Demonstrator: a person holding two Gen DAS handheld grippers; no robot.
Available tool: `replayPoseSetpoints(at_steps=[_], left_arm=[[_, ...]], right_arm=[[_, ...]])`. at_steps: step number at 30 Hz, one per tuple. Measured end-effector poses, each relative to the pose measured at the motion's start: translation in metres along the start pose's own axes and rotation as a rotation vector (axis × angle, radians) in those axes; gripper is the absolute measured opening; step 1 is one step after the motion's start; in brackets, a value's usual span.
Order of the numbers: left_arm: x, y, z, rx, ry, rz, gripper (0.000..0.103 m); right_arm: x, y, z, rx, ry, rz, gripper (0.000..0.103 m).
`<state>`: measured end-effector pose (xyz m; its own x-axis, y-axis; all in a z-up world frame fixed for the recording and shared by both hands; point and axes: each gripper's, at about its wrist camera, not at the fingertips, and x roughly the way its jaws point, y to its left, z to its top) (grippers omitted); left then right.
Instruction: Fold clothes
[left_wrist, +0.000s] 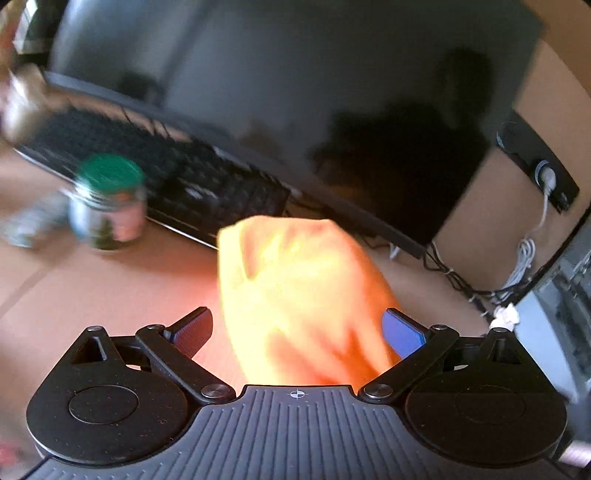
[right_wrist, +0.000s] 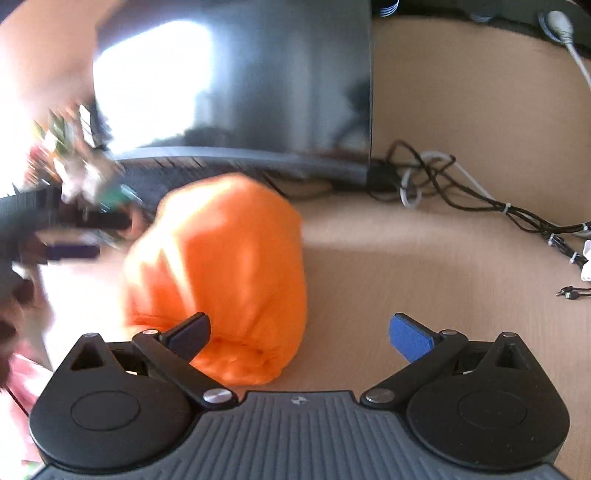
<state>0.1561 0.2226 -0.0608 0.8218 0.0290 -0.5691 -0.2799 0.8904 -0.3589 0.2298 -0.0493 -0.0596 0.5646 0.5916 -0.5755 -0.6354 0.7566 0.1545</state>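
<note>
Orange cloth (left_wrist: 299, 295) lies bunched in a soft heap on the tan worktop (left_wrist: 110, 288), between the two claws. In the left wrist view the left claw (left_wrist: 299, 328) has its fingers spread wide; the cloth fills the gap between them and covers part of the right blue pad (left_wrist: 400, 332), but the pads do not press it, so the claw holds nothing. In the right wrist view the right claw (right_wrist: 299, 332) is also wide open and holds nothing; the cloth (right_wrist: 221, 273) sits toward its left finger (right_wrist: 190, 332), which stands in front of the cloth's lower edge, and the blue pad of the other finger stands well apart from the cloth, over bare worktop (right_wrist: 443, 258). At the left edge of this view the other claw (right_wrist: 66, 236) shows dark and blurred, just beside the cloth. Behind the cloth, toward the far edge of the worktop, there is a black keyboard (left_wrist: 155, 173), and behind it a dark monitor (left_wrist: 295, 81) stands. A glass jar with a green lid (left_wrist: 109, 203) stands upright in front of the keyboard, left of the cloth and apart from it. Near the right side of the monitor a bundle of black and white cables (right_wrist: 461, 188) lies on the worktop, and a black strip with a white plug (left_wrist: 535, 166) is fixed on the brown wall above.
</note>
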Motion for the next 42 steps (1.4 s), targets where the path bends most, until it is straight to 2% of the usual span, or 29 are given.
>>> replayPoseSetpoints(at_steps=[5,9,12,16,18,21,25,30,38,42], left_arm=[[-0.080,-0.078,-0.046,0.078,-0.095,0.176,0.103],[-0.119,-0.117,-0.092,0.010,-0.190,0.304,0.103],[-0.125,-0.134,-0.116,-0.033,-0.224,0.343,0.103],[-0.127,-0.148,-0.117,0.045,-0.234,0.375,0.103],[-0.126,-0.155,-0.118,0.079,-0.241,0.385,0.103],[-0.125,-0.159,-0.122,0.077,-0.249,0.345,0.103],[-0.122,-0.164,-0.121,0.073,-0.196,0.315,0.103],[-0.129,-0.168,-0.124,0.082,-0.222,0.297,0.103],[-0.133,-0.157,-0.126,0.007,-0.197,0.312,0.103],[-0.134,-0.161,-0.129,0.015,-0.181,0.329,0.103]], right_arm=[[-0.071,-0.006,-0.004,-0.092,-0.154,0.115,0.103],[-0.095,-0.014,-0.009,-0.115,-0.186,0.181,0.103],[-0.106,-0.019,-0.022,-0.112,-0.202,0.166,0.103],[-0.102,-0.026,-0.033,-0.074,-0.186,0.125,0.103],[-0.107,-0.030,-0.035,-0.065,-0.185,0.139,0.103],[-0.113,-0.035,-0.036,-0.062,-0.197,0.118,0.103],[-0.123,-0.044,-0.036,-0.034,-0.228,0.102,0.103],[-0.127,-0.053,-0.032,0.001,-0.235,0.098,0.103],[-0.116,-0.040,-0.034,-0.024,-0.201,0.136,0.103],[-0.117,-0.035,-0.038,-0.045,-0.195,0.149,0.103]])
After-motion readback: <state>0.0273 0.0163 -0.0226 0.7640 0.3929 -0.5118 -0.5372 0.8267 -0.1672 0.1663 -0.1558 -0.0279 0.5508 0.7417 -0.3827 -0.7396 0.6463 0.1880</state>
